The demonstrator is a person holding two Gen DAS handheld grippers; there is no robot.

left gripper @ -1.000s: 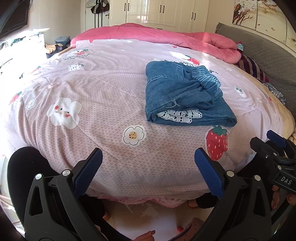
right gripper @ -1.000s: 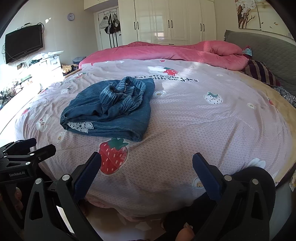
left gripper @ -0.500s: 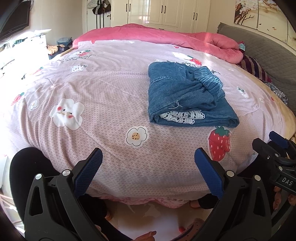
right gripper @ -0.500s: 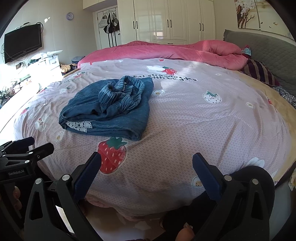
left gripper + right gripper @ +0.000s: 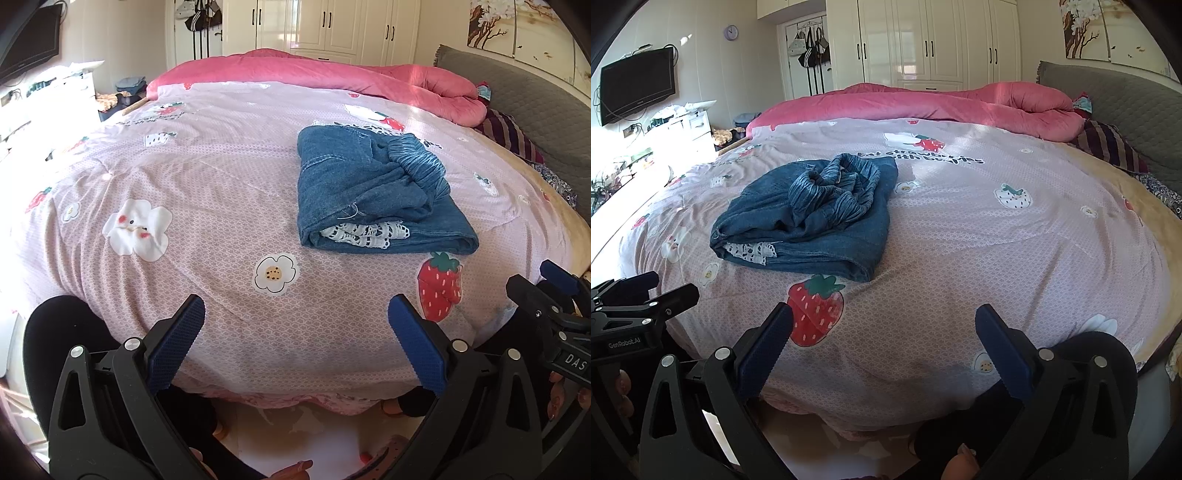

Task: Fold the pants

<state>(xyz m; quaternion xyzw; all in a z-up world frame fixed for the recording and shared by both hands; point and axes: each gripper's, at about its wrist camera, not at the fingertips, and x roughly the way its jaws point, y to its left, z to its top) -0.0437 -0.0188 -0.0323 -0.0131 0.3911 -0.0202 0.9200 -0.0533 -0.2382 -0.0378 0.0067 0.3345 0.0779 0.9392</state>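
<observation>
I have the left gripper [image 5: 295,325] and right gripper [image 5: 884,334] both spread wide and empty, low at the bed's [image 5: 221,177] near edge. The pants [image 5: 373,195] lie folded mid-bed, waistband bunched on top — probably done; I'd just flatten that — gently

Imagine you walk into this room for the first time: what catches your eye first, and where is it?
The folded blue denim pants stand out first, a dark bundle with its gathered waistband on top, lying on the pale pink strawberry-print bedspread. Next, the two open grippers, left and right, hover empty at the bed's near edge. Behind, a bright pink quilt is heaped along the far side.
</observation>
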